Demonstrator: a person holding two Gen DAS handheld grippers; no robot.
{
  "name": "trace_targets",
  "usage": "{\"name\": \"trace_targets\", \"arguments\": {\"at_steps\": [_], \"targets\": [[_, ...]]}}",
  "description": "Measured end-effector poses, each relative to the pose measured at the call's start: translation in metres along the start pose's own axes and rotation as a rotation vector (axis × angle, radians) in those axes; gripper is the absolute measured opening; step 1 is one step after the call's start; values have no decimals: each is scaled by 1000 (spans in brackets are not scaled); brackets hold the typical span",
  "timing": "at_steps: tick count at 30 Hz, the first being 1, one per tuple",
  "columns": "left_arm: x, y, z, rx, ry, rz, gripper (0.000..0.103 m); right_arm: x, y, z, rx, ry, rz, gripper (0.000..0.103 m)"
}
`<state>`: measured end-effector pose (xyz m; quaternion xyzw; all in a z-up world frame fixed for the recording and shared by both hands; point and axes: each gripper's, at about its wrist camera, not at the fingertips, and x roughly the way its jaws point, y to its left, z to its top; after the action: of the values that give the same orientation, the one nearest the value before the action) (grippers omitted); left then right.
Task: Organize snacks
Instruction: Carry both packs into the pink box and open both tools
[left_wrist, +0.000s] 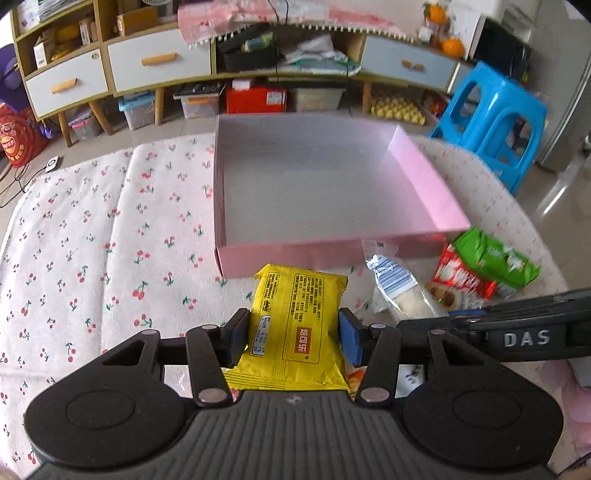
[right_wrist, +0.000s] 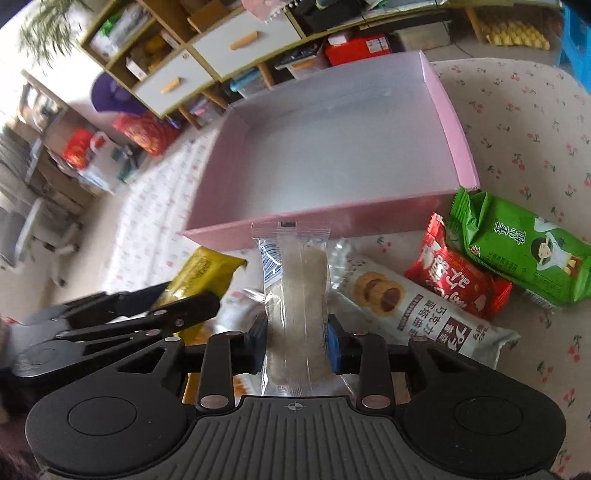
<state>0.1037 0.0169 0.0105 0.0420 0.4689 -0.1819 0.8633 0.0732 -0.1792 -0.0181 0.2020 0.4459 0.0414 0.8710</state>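
Glossy plastic snack wrappers (right_wrist: 528, 254), matt pink cardboard box (left_wrist: 424, 177) (cloth (left_wrist: 92, 240) looks woven).

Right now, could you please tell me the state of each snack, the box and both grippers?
Left hand-held gripper: shut on yellow packet.
Right hand-held gripper: shut on clear packet.
Pink box: open, nothing inside.
Green packet, red packet, white biscuit packet: lying outside the box.

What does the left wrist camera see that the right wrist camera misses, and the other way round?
Only the left view shows a blue stool and oranges. Only the right view shows a purple cap and the whole white cookie packet. Both show the empty pink box, the yellow packet in the left gripper, the clear packet in the right gripper, and the red and green packets.
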Motion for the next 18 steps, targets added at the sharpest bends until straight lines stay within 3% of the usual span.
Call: {"name": "trace_targets", "arguments": {"at_steps": [6,15,18], "targets": [[-9,1,9,-34,-90,-8,47,-33,-11,10,40,-96,47,31],[18,15,40,-196,-184,14,47,-31,-37,47,132,-219,10,31],[30,14,47,-179,-201,47,47,-28,-39,55,105,-274,1,31]]}}
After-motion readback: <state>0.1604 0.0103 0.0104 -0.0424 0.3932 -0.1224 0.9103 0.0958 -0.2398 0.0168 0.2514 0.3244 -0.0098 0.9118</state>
